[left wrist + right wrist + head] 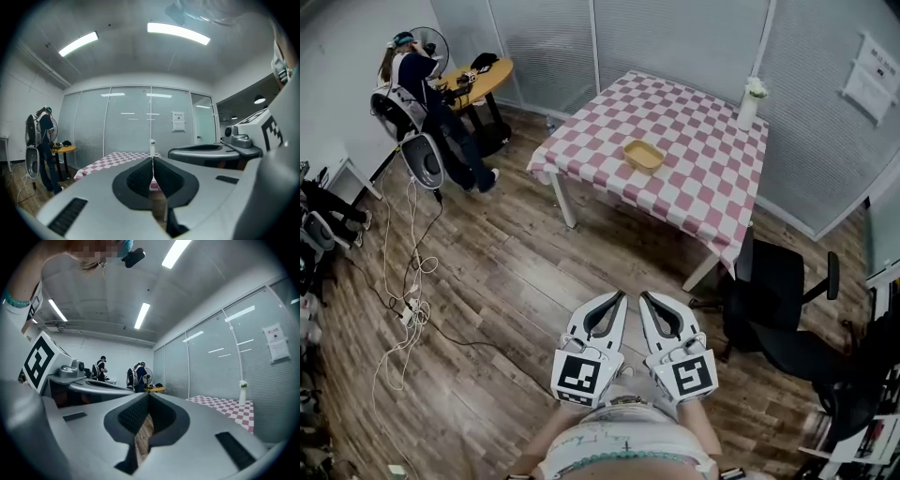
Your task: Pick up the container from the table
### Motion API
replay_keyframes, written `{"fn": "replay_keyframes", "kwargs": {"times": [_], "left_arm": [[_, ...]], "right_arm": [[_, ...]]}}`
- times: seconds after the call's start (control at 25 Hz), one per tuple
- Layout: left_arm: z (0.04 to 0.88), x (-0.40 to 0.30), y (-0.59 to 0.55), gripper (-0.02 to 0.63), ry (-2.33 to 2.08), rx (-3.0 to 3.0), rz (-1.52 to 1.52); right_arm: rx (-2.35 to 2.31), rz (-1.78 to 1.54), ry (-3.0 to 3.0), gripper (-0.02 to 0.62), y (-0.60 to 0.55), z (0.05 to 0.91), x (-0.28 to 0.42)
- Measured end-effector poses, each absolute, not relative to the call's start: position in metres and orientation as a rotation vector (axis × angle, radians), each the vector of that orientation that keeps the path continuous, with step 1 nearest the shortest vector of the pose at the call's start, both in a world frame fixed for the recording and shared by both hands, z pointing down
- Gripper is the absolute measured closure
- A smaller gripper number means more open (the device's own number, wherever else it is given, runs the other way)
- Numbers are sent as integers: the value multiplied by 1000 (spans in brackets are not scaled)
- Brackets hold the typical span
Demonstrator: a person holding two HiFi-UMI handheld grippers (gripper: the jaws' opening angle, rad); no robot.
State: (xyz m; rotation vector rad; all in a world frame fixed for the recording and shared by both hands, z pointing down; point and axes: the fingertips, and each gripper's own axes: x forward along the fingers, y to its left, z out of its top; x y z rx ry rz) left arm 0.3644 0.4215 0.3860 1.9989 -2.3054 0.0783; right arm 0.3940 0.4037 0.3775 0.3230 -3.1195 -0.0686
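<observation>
The container (644,155) is a shallow tan tray that rests near the middle of the table (694,178), which wears a pink-and-white checked cloth. Both grippers hang low over the wood floor, well short of the table, side by side and pointing toward it. My left gripper (621,295) is shut with nothing in it, jaws pressed together in the left gripper view (153,160). My right gripper (645,296) is likewise shut and empty (146,395). The container cannot be made out in either gripper view.
A white vase (751,103) stands at the table's far right edge. A black office chair (778,300) sits by the table's near right corner. Cables (408,305) trail over the floor at left. A person (427,89) stands by a round wooden table (483,80). Blinds and glass walls close the room.
</observation>
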Motion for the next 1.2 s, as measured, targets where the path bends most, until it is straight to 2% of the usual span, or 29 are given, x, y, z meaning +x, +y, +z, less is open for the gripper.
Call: {"fn": "replay_keyframes", "kwargs": {"times": [1.2], "left_arm": [[380,163,327,589,-2176,2167,27]], "right_arm": [[501,-151,-3083,603,313,371,194]]}}
